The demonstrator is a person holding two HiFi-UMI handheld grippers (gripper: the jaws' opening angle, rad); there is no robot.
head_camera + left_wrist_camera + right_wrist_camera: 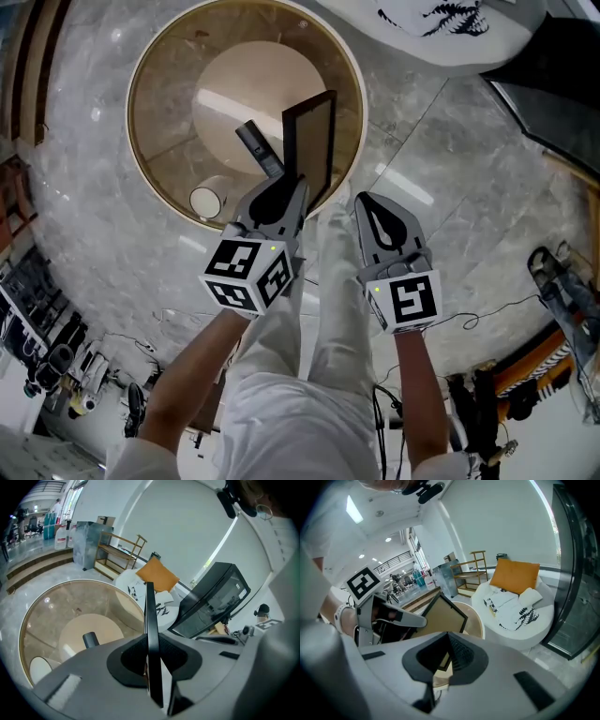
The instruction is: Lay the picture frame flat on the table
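The picture frame [314,141] is black with a tan panel. It stands upright on edge over the near right part of the round glass table [150,178]. My left gripper [281,192] is shut on the frame's lower near edge. In the left gripper view the frame [151,616] shows edge-on, clamped between the jaws of the left gripper [151,641]. My right gripper [364,202] hovers just right of the frame off the table's rim, jaws together and empty. The right gripper view shows the frame [440,613] tilted beyond the right gripper [447,637].
A black cylinder-shaped object [258,145] and a white round cup [206,202] sit on the table left of the frame. A white round seat with a printed cushion [441,28] lies beyond. A dark glass cabinet [553,103] stands right. Cables [487,314] run over the marble floor.
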